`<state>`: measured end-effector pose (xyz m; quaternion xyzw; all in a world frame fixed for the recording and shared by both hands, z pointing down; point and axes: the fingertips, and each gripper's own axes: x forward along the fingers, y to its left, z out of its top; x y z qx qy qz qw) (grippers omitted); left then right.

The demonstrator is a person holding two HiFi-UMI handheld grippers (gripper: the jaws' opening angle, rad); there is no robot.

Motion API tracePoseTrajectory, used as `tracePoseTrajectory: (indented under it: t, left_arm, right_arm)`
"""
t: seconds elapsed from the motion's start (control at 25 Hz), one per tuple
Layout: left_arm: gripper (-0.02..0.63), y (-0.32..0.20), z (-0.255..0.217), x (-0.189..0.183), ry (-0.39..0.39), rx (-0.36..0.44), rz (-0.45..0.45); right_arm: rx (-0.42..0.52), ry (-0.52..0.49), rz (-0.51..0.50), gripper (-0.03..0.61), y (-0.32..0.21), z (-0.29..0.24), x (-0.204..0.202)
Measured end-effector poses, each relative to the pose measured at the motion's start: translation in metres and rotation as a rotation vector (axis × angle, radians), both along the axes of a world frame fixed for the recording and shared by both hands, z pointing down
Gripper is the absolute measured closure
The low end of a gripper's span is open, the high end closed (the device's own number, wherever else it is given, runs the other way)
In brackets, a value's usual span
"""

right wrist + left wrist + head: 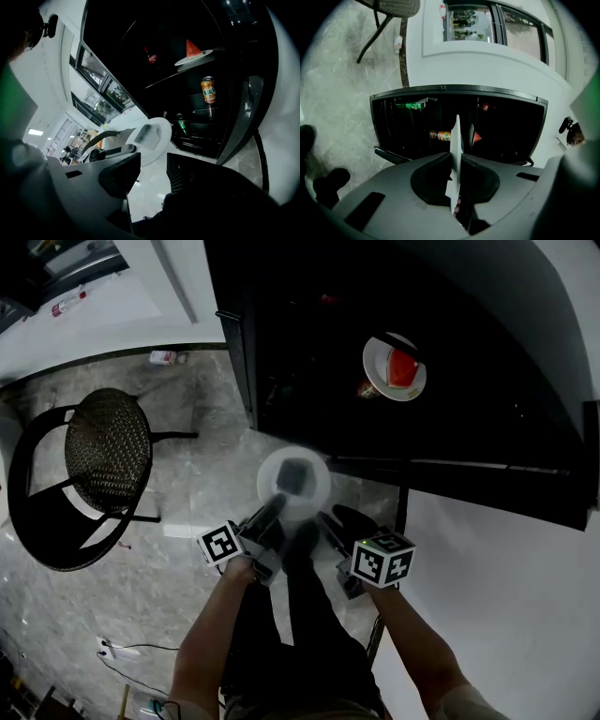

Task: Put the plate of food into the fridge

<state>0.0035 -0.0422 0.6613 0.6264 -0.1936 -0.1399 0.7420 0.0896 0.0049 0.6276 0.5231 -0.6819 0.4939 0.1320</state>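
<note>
My left gripper [275,502] is shut on the near rim of a white plate [293,482] that carries a grey piece of food [296,472]. In the left gripper view the plate [455,140] shows edge-on between the closed jaws of the left gripper [456,161]. The plate hangs over the floor in front of the open, dark fridge [469,418]. My right gripper [330,523] is just right of the plate, jaws open and empty. The right gripper view shows the right gripper [153,171] apart from the plate [151,137].
Inside the fridge a plate with a watermelon slice [395,367] sits on a shelf, with a can [209,89] and a bottle [151,56] nearby. A black wicker chair [105,454] stands on the marble floor at left. A power strip [109,650] lies near my feet.
</note>
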Motion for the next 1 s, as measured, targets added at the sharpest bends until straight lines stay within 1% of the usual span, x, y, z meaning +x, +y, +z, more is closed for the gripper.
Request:
tracePoseTrajectory:
  t: [0.04,0.08,0.12,0.32,0.52,0.64,0.76,1.0]
  left_arm:
    - [0.591,0.0,0.003,0.001,0.003,0.001,-0.004]
    - [0.591,0.0,0.007,0.002,0.006,-0.001,-0.007]
    - [0.591,0.0,0.012,0.003,0.006,-0.006,-0.01]
    - [0.591,-0.004,0.036,0.007,-0.025,-0.006,-0.001]
    - [0.591,-0.01,0.058,0.016,-0.029,0.011,0.007]
    - [0.591,-0.013,0.079,0.022,-0.047,0.014,0.015]
    - [0.591,-0.018,0.099,0.027,-0.061,0.035,0.024]
    - [0.591,-0.025,0.132,0.042,-0.044,-0.008,0.015]
  right_arm:
    - [-0.007,0.001,0.001,0.397,0.002,0.003,0.001]
    - [-0.011,-0.003,0.002,0.428,0.003,0.005,0.001]
    - [-0.016,-0.006,0.0,0.547,0.004,0.008,0.001]
    - [-0.015,0.038,-0.061,0.557,0.004,0.021,-0.006]
    - [-0.003,0.04,-0.08,0.557,0.004,0.035,-0.01]
    - [-0.004,0.029,-0.084,0.555,0.003,0.044,-0.009]
    - [-0.003,0.015,-0.085,0.555,0.005,0.054,-0.006]
    - [-0.017,0.017,-0.073,0.557,0.007,0.074,0.007]
